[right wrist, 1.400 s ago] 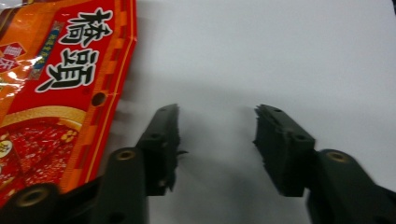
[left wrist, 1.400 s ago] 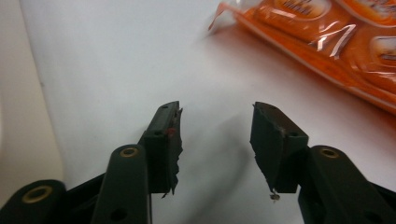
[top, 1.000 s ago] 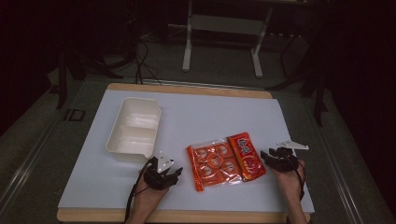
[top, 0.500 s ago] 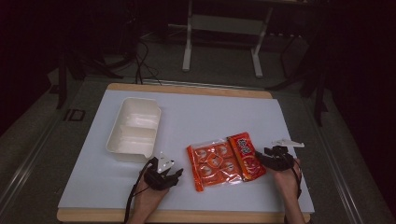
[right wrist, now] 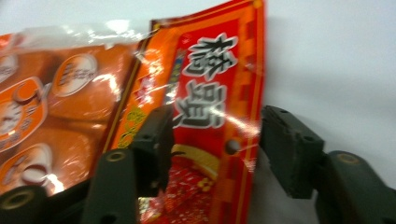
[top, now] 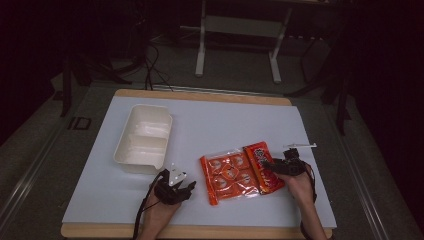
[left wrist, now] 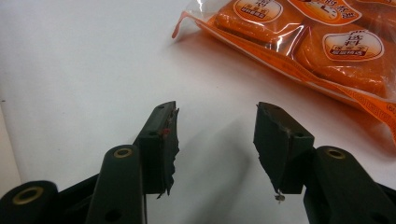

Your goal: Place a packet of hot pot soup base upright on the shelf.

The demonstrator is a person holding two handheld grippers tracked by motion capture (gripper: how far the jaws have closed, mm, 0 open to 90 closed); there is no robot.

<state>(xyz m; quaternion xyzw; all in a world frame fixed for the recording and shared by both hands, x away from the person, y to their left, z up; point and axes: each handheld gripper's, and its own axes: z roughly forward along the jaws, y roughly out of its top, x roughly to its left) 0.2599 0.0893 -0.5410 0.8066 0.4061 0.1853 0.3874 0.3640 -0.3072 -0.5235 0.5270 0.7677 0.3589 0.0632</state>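
The left gripper (top: pixel 191 186) is resting open and empty on the bench (top: pixel 210 122). Further right, the right gripper (top: pixel 268 165), its jaws having just been opening, is straddling the red packet (right wrist: pixel 212 116) lying beside the orange multipack (top: pixel 229 175). The packet is looking light, slick and crinkly; pinching its edge seems best.

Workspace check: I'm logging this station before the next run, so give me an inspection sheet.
Surface: white table top with wooden edge.
Job's things: red snack packet beside clear orange multipack; white two-compartment tray apart, at left.
Clutter: nothing seen.
Grippers: left gripper open over bare table; right gripper has just been opening, its jaws astride the red packet, pads apart from it.
Cables: one trails from each gripper; more on the floor.
Surroundings: dark room, white frame legs behind the table.
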